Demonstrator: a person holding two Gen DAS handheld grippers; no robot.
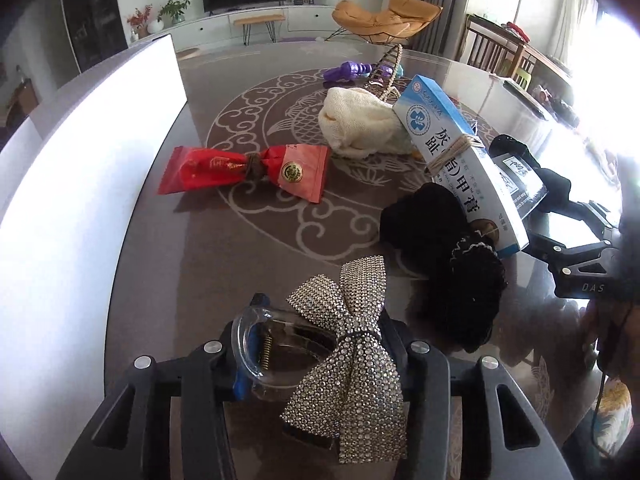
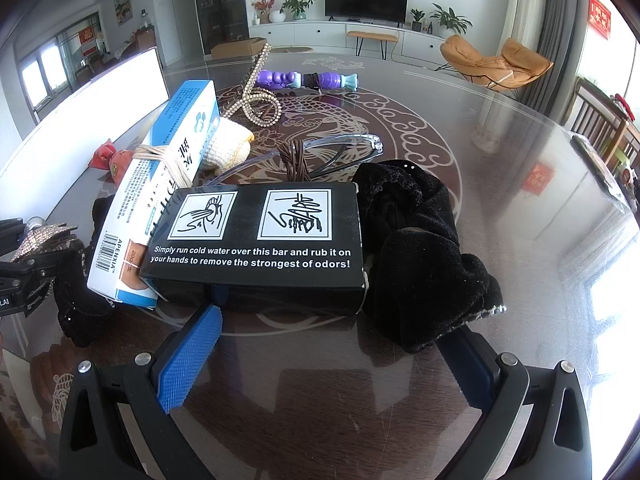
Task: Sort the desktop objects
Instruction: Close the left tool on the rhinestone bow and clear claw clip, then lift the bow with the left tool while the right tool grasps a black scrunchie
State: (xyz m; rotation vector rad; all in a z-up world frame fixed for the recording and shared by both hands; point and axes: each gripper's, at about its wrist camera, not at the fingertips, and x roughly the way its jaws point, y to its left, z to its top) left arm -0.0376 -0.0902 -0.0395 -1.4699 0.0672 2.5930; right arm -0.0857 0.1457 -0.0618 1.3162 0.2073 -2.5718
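Observation:
In the left wrist view my left gripper (image 1: pixel 320 332) is shut on a clear hair claw with a rhinestone bow (image 1: pixel 352 352), its blue pad against the clear loop. The same bow (image 2: pixel 44 236) shows at the left edge of the right wrist view. My right gripper (image 2: pixel 340 320) stands open just in front of a black box (image 2: pixel 256 240) with white print. Its left blue pad (image 2: pixel 188 360) reaches the box's front edge; the right finger lies partly behind a black velvet scrunchie (image 2: pixel 412 248). A blue-white medicine box (image 2: pixel 160 184) tied with twine leans on the black box.
On the patterned glass table (image 1: pixel 248 264) lie red snack packets tied together (image 1: pixel 244 172), a cream knit cloth (image 1: pixel 360 124), a purple toy (image 2: pixel 304 80), a rhinestone clip (image 2: pixel 256 100), clear glasses (image 2: pixel 340 148) and another black scrunchie (image 1: pixel 440 256). A white panel (image 1: pixel 80 168) borders the left.

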